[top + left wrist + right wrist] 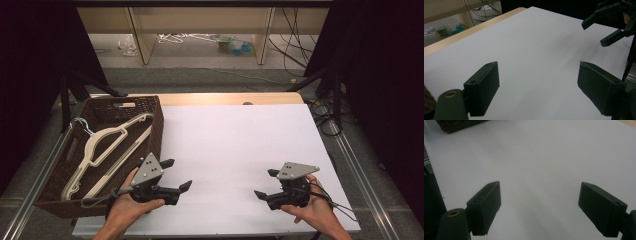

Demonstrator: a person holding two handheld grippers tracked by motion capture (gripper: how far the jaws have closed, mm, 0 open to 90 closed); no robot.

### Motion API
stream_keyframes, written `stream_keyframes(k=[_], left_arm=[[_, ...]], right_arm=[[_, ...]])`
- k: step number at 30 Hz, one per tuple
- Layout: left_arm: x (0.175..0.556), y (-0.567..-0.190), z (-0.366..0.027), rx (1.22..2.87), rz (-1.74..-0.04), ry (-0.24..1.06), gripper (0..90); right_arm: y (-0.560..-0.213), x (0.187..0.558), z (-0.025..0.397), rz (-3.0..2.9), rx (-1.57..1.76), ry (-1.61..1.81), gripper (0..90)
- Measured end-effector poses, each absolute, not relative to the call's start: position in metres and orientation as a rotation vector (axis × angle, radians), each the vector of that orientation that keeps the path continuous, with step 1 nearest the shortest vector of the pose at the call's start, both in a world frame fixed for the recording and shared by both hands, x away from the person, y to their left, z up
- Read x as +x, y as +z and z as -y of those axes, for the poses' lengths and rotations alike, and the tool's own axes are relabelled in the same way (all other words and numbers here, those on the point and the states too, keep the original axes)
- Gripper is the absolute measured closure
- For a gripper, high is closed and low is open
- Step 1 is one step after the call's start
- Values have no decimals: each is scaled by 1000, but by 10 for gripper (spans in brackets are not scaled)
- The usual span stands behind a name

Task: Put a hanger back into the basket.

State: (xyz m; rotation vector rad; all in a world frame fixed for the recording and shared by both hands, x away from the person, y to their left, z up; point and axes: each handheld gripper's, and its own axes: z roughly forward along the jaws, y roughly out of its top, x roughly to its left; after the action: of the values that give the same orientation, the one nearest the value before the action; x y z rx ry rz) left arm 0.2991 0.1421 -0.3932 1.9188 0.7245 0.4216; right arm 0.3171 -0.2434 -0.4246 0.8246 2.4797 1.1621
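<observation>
Over white sheet (pixel 235 145) — left gripper (pixel 176 175) & right gripper (pixel 265 184) both agape, empty; hanger (pixel 100 145) in basket (pixel 150 107).

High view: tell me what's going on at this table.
A person holds a gripper in each hand over a white sheet on the table. The left gripper and right gripper are both open and hold nothing, with their fingers pointing toward each other. At the left edge a brown wicker basket holds cream hangers. The left gripper is the nearer one to the basket, but neither gripper touches the hangers.
</observation>
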Motion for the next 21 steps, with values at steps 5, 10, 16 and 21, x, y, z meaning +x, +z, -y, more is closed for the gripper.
stream_keyframes(k=[5, 10, 16, 21], left_arm=[[297, -401, -139, 1919, -726, 418, 174], [296, -410, -139, 1927, -715, 432, 174], [292, -422, -139, 1891, -751, 421, 174], [287, -434, -140, 1929, -735, 425, 171]], right_arm=[[-425, 316, 243, -2480, 818, 1165, 192], [-426, 314, 243, -2484, 813, 1168, 192], [-428, 309, 241, -2489, 808, 1163, 192], [-427, 303, 240, -2479, 813, 1156, 192]])
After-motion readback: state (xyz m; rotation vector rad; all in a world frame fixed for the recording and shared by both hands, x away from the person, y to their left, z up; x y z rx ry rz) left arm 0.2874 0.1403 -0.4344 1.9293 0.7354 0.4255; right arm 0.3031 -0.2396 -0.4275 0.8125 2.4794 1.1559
